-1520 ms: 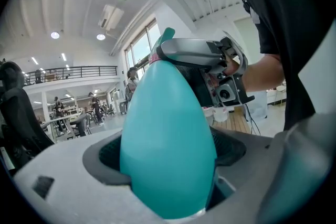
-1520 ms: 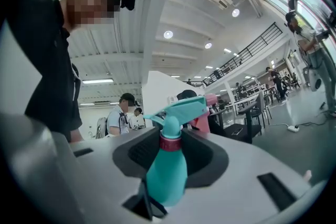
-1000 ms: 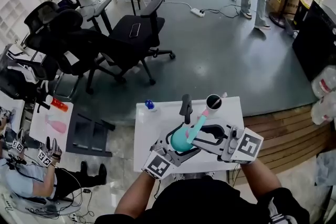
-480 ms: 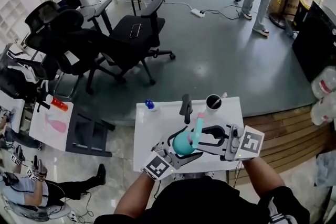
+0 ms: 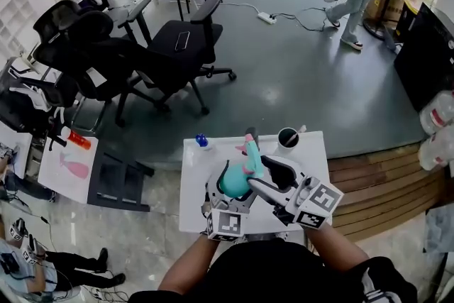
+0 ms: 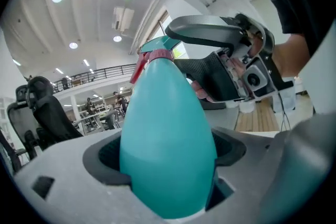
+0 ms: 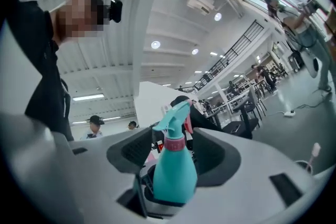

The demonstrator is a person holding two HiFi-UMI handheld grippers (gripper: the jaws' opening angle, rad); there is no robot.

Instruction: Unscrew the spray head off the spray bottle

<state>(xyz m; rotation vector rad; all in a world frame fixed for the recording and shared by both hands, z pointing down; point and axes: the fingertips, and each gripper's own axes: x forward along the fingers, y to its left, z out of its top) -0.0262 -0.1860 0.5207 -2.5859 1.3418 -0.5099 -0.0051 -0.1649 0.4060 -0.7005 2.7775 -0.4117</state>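
the left gripper point(image 5: 225, 189) sits at lower centre of the head view, its jaws clamped on the smooth, teal, egg-shaped plastic belly of the spray bottle point(image 6: 165, 149), which is held above the white table point(image 5: 193, 184). the right gripper point(image 7: 176, 147) faces it, and its jaws have just been opening. they now stand wide, their dark textured pads clear on either side of the pink collar point(image 7: 175, 142). the teal spray head point(image 7: 176, 115) rises between and above them, with a pink trigger behind it.
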